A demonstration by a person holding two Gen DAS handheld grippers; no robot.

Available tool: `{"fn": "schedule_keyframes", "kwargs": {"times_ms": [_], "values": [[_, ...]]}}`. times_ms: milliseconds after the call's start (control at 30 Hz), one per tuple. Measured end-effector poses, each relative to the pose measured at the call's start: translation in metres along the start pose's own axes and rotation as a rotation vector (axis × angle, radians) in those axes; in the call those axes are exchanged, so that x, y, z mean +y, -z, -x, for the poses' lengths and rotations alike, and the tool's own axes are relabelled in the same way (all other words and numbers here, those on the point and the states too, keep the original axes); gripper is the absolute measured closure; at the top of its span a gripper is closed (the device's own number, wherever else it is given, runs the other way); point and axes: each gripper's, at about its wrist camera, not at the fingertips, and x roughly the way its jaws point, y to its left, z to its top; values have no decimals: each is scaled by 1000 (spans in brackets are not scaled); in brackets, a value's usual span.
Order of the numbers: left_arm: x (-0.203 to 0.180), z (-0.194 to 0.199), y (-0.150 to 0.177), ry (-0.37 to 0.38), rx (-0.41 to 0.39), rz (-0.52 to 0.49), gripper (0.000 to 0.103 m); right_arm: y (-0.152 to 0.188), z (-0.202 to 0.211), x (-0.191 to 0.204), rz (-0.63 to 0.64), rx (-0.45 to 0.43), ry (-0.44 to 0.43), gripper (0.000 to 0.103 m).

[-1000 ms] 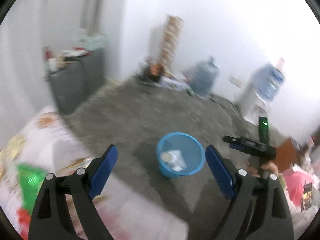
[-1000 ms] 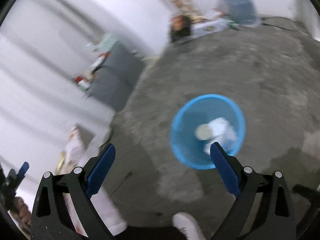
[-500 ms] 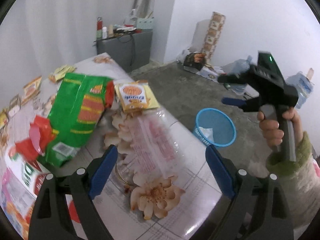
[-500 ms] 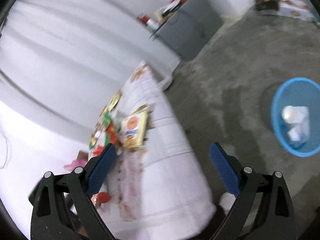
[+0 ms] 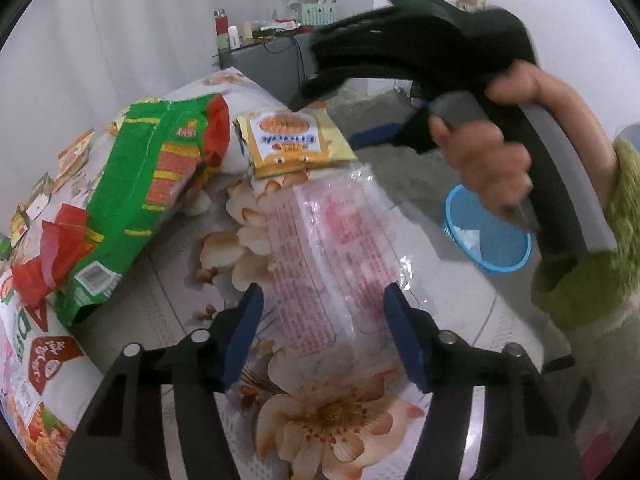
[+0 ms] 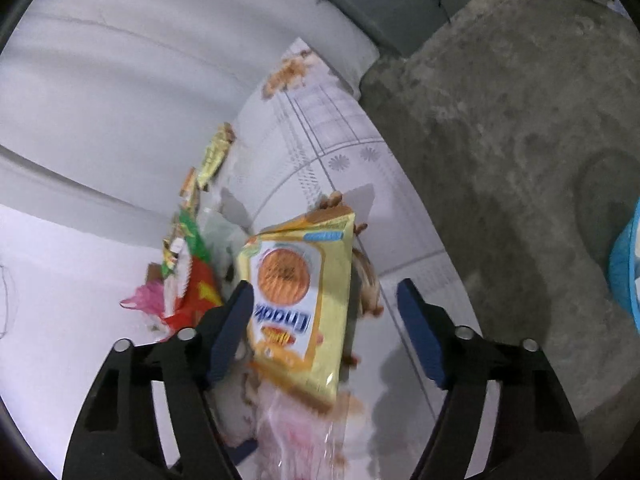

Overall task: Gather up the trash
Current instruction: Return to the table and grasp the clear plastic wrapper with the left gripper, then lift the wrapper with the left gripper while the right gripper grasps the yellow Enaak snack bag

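Note:
A clear plastic wrapper with red print (image 5: pixel 336 256) lies on the flowered tablecloth (image 5: pixel 328 416). My left gripper (image 5: pixel 324 336) is open, its blue pads on either side of the wrapper's near end. A yellow biscuit packet (image 5: pixel 292 142) lies behind it, and a green and red snack bag (image 5: pixel 148 196) to the left. In the right wrist view my right gripper (image 6: pixel 324 332) is open over the yellow packet (image 6: pixel 300 300). The right gripper's body and the hand holding it (image 5: pixel 480 148) fill the upper right of the left view. A blue trash basket (image 5: pixel 488 240) stands on the floor.
More wrappers and packets lie along the table's left side (image 5: pixel 36 360). A grey cabinet with bottles (image 5: pixel 272 56) stands at the far wall. The table edge drops to a rough concrete floor (image 6: pixel 520 128) on the right. The basket's rim (image 6: pixel 624 264) shows at the right edge.
Both grippers swung from the basket on the floor to the table. The left one closed in on the clear wrapper, the right one on the yellow packet.

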Motion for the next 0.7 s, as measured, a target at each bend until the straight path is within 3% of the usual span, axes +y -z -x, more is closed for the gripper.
{"fn": "schedule_keyframes", "kwargs": {"times_ms": [167,233,367,533,600,700], "values": [[2,-2,4,-9,-20,14,44,0,-4,9,53,-13,84,59],[3,-2,5,1,-26,23,48,2,-2,11,74,-14,114,71],[2,-1,8,-8,-46,20,56,12,-1,18,147,-18,181,84],[-6,3,12,-21,-56,5,71,17,5,16,147,-30,183,97],[-6,3,11,-20,-60,-11,90,19,8,13,132,-36,169,99],[-8,6,12,-23,-67,-11,97,24,12,13,121,-56,152,100]]}}
